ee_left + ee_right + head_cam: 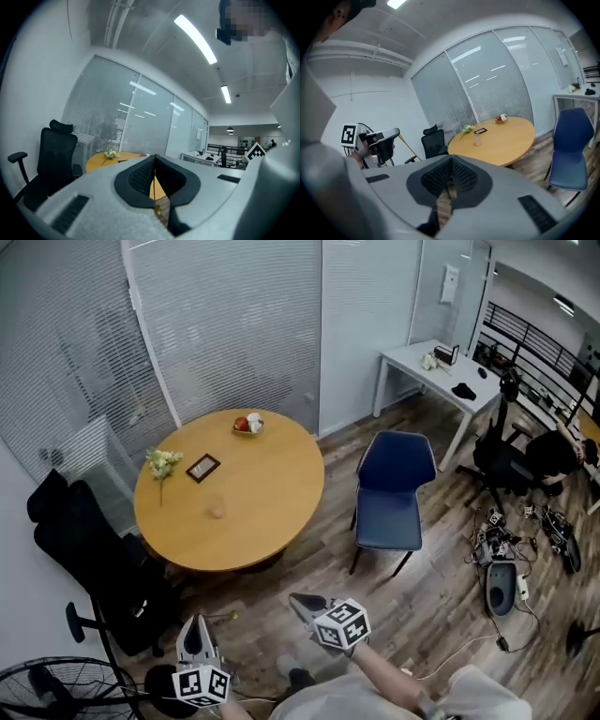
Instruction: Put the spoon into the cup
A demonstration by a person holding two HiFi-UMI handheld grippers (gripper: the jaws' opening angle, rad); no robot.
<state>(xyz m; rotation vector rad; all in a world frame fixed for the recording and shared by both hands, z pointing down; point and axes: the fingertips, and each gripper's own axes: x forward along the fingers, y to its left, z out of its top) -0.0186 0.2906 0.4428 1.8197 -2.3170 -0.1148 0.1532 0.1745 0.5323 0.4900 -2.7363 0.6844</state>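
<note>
A round wooden table (272, 498) stood left of centre in the head view. At its far edge, toward the top of the frame, sat a small dish (247, 426) holding something red and something white. Near the left rim lay a flower sprig (162, 463), a dark framed card (202, 467) just right of it, and below them a clear cup (217, 510).

Left tool (196, 622) pinching gold spoon (408, 147), right tool (298, 600) closed, both held low
</note>
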